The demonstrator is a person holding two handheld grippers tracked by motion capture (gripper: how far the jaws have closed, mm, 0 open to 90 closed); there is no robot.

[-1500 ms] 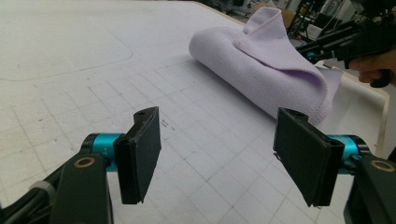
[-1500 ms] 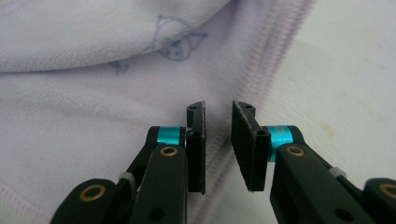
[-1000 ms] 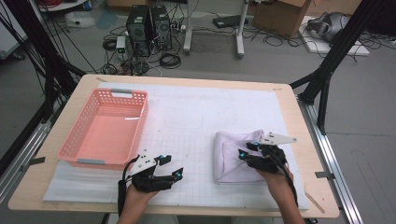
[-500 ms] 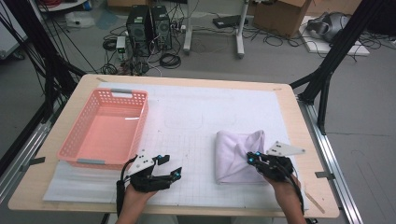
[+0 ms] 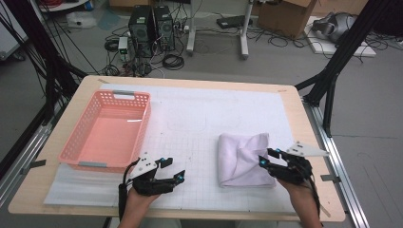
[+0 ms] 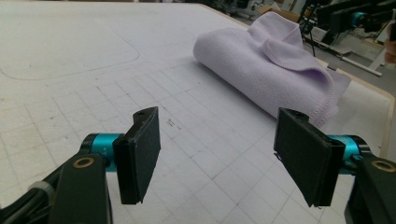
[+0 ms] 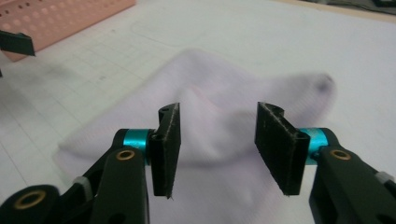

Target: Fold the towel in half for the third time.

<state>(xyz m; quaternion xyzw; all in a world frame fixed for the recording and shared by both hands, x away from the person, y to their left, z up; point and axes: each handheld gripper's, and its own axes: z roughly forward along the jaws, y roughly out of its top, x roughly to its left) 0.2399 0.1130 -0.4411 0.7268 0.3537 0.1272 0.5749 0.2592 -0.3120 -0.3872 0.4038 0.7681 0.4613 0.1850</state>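
Your right-hand camera blurs the lavender towel [image 7: 205,140] badly, so its folds and far corner are hard to read there; the pink basket [image 7: 60,18] is cut off at that view's top left. In the left gripper view the towel's [image 6: 275,65] far end runs toward the tabletop's edge, partly lost behind clutter.

A second ago your right gripper [image 5: 272,160] reached well over the towel's [image 5: 242,159] top fold; it has since drawn back toward you and now hangs over the towel's right near part, fingers [image 7: 168,147] spread apart with nothing between them. The towel's upper flap has settled flatter. Your left gripper [image 5: 173,170] has not moved: it rests low above the white gridded mat [image 5: 204,118], fingers [image 6: 140,154] wide apart and holding nothing, the towel well to its right.

The towel lies folded on the mat, on the right side of the tabletop [image 5: 290,95], near the front. The basket [image 5: 107,130] sits on the left, just beyond your left gripper and well apart from the towel. Nothing stands between either gripper and the towel.
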